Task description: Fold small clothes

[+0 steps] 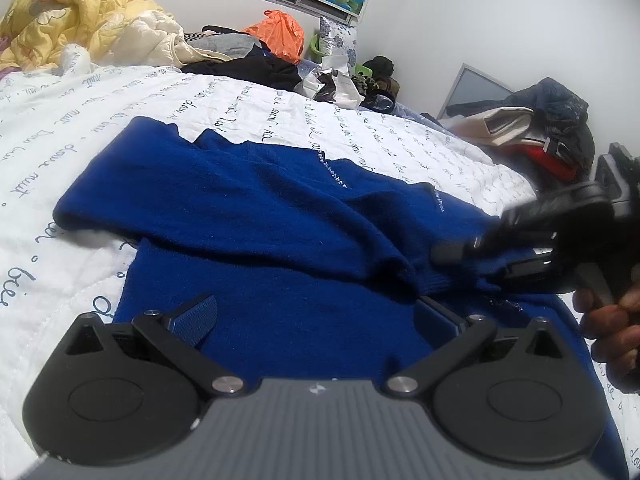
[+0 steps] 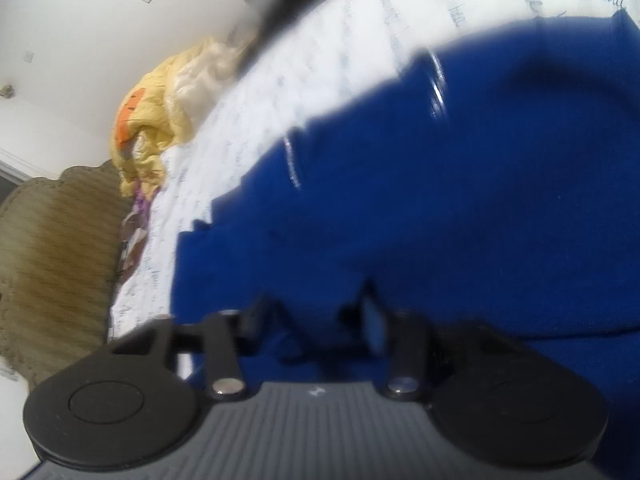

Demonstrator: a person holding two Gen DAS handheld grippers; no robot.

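A dark blue knit sweater [image 1: 256, 208] lies spread on the white quilt, one sleeve folded across its body. My left gripper [image 1: 316, 320] is open just above the sweater's near part, its blue-padded fingers [image 1: 196, 318] wide apart with nothing between them. My right gripper [image 1: 476, 260] comes in from the right, its black fingers shut on the sweater's cuff end. In the blurred right wrist view the sweater [image 2: 460, 200] fills the frame and the gripper [image 2: 312, 316] pinches a fold of blue fabric.
The white quilt with blue handwriting print [image 1: 80, 140] covers the bed. A yellow blanket [image 1: 68, 20], dark clothes [image 1: 248, 66] and an orange bag [image 1: 280, 34] lie along the far edge. More clothes [image 1: 540, 128] are piled at the right. A headboard [image 2: 52, 264] stands left.
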